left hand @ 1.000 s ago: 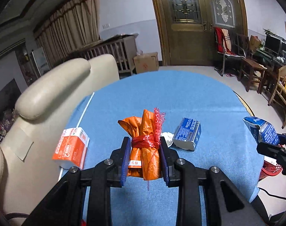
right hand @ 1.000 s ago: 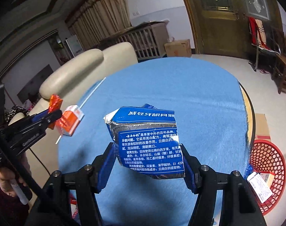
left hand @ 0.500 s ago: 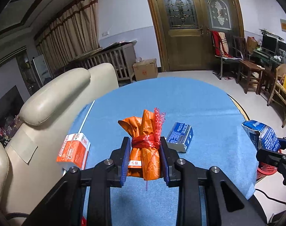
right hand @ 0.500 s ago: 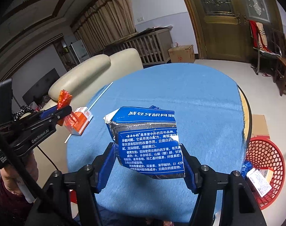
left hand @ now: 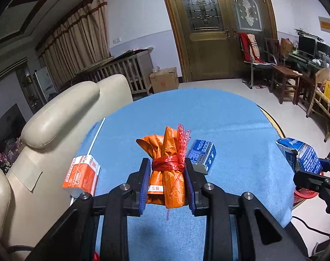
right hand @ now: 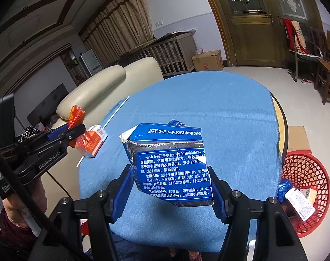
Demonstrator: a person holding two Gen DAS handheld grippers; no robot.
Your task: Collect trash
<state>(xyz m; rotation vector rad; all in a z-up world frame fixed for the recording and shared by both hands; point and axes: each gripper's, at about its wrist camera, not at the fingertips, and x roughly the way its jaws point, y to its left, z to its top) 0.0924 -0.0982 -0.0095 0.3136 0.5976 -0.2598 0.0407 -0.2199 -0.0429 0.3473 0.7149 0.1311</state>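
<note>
In the left wrist view, the left gripper [left hand: 166, 182] is seen clamped on an orange wrapper bundle [left hand: 167, 174] tied with red netting, held above the near edge of the blue-clothed table [left hand: 230, 119]; an orange carton [left hand: 82, 175] lies at the table's left edge and a small blue box [left hand: 200, 155] near the middle. The carrying step is judged to be in hand. Compared with a second ago, more of the room is taken in, so both grippers appear to have been raised and drawn back. In the right wrist view, the right gripper [right hand: 172, 190] is clamped on a torn blue toothpaste box [right hand: 171, 165]; the red basket [right hand: 306, 174] stands on the floor beside the table's right edge, already holding trash. A swing rightward over the basket and a release are judged to be called for next.
</note>
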